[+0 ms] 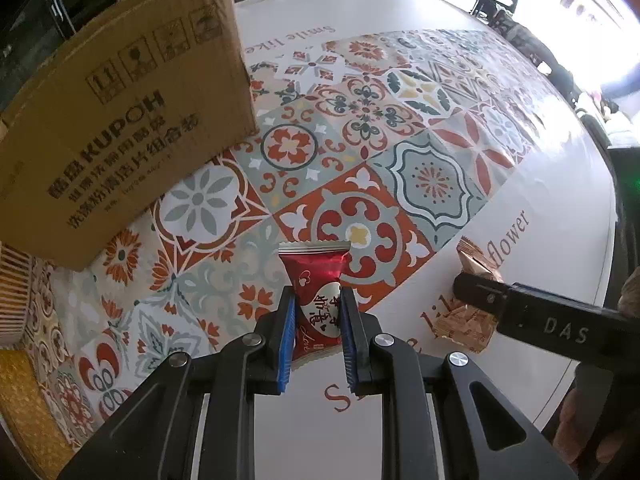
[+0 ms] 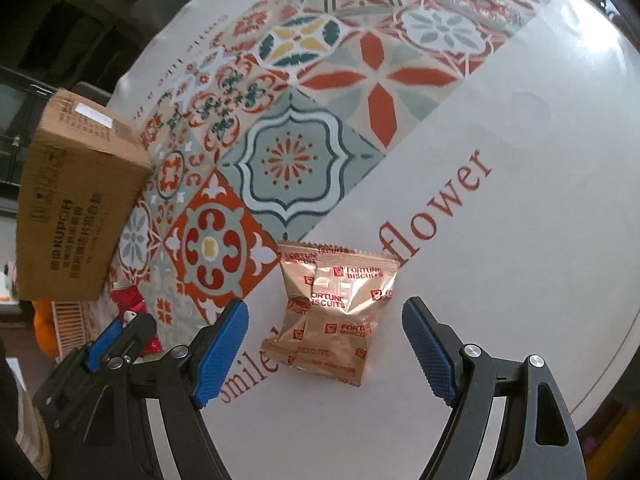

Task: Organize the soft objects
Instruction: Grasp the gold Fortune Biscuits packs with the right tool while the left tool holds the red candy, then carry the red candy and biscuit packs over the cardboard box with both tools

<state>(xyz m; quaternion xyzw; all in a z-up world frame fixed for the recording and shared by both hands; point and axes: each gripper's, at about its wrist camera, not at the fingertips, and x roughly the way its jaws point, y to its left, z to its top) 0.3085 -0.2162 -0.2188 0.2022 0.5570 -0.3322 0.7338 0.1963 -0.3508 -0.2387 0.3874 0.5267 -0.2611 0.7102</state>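
L gripper (image 1: 318,304) low over table (image 1: 560,160), jaws clamped on red packet (image 1: 316,280). R gripper (image 2: 326,320) low over table, jaws spread wide, nothing held.

A round table (image 1: 400,12) wears a white cloth (image 2: 500,160) printed with a broad band of patterned tiles in red, grey-green and yellow, and with red lettering that reads "flower" along its edge. A brown cardboard box (image 1: 120,120) with dark printed characters and the word KUPOH stands on the cloth near the table's rim. A striped, ribbed thing (image 1: 14,292) lies just beside the box; what it is cannot be told
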